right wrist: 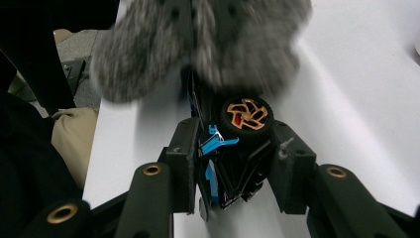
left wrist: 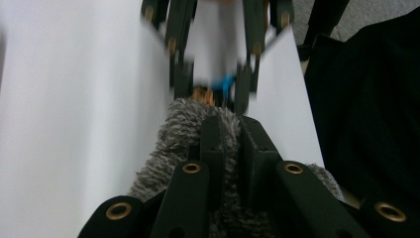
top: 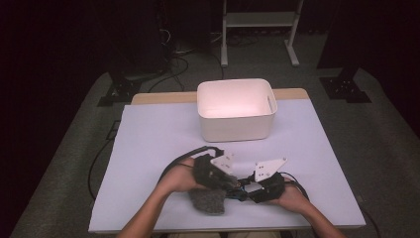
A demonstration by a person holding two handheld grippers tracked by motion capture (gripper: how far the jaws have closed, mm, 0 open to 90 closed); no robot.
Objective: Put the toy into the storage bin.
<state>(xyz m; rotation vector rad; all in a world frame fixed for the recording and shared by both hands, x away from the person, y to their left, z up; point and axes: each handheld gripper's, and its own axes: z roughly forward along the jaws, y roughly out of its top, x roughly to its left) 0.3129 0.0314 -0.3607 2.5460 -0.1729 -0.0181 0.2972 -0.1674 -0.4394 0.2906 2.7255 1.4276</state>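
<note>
Low over the near edge of the white-covered worktop point(top: 148, 148), the two tools meet nose to nose. The left hand-held gripper point(top: 216, 179) has its jaws clamped tight on a fuzzy grey cloth pad point(top: 207, 201), whose pile bulges out on both sides of the jaws in the left gripper view point(left wrist: 188, 124). The right hand-held gripper point(top: 246, 189) is closed around a small black toy car with blue trim and an orange-spoked wheel point(right wrist: 233, 148), gripped across its body with that wheel point(right wrist: 246, 114) turned toward the pad. In the right gripper view the grey pad point(right wrist: 198, 44) hangs just beyond the wheel, touching or nearly touching it; blur hides which. The step in hand looks like wiping the car with the pad, one tool steadying while the other rubs. The next move likely calls for sweeping the pad across the wheel and bodywork under light pressure, with the car held firm so it does not twist out. An empty white plastic bin point(top: 235, 110) stands well apart at the far side, perhaps where the car goes afterwards.
</note>
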